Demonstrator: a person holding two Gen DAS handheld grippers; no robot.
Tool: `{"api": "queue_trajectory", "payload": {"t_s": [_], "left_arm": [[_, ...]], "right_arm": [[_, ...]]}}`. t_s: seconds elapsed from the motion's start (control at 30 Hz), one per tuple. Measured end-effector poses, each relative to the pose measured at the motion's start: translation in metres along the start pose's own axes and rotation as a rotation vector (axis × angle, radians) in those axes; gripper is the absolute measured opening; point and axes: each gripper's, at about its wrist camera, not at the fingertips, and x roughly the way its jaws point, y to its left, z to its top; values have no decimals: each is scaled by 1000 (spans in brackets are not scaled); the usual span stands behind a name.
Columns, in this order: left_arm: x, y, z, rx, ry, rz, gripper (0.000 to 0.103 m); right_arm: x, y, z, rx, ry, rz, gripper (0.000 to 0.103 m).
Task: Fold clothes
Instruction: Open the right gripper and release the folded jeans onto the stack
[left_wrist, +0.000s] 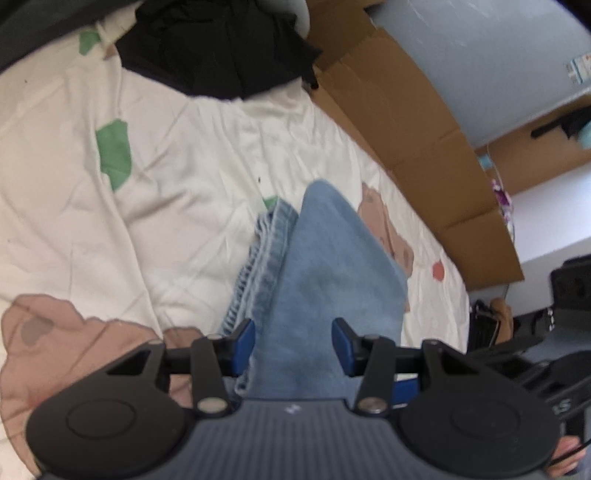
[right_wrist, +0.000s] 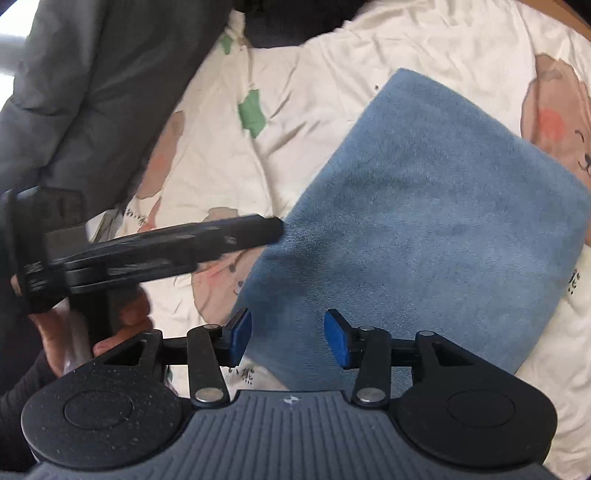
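Folded light-blue jeans lie on a cream bedspread printed with pink bears and green patches. In the left wrist view my left gripper is open, its blue pads either side of the jeans' near end, with the hem edges showing at left. In the right wrist view the jeans form a flat rectangle. My right gripper is open just above their near left corner. The left gripper shows as a dark blurred bar at left, held by a hand.
A black garment lies heaped at the far end of the bed. Flattened cardboard leans along the bed's right side against a pale wall. A grey jacket lies at the bed's far left in the right wrist view.
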Motion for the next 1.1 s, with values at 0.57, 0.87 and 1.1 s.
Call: {"api": "queue_trajectory", "payload": {"t_s": [0.57,0.87,1.1], "left_arm": [[5,1,-29,74,140,113,36],[-12,-12,-43,121,90,134,13],[-22,-17,-53,111,99,164,11]], "right_arm": [[-27,-108,-27,154,-197,-94,52],[-42,-170,-63,339,-328,-113,52],[-38,-179,-69,370,-365,-94,52]]}}
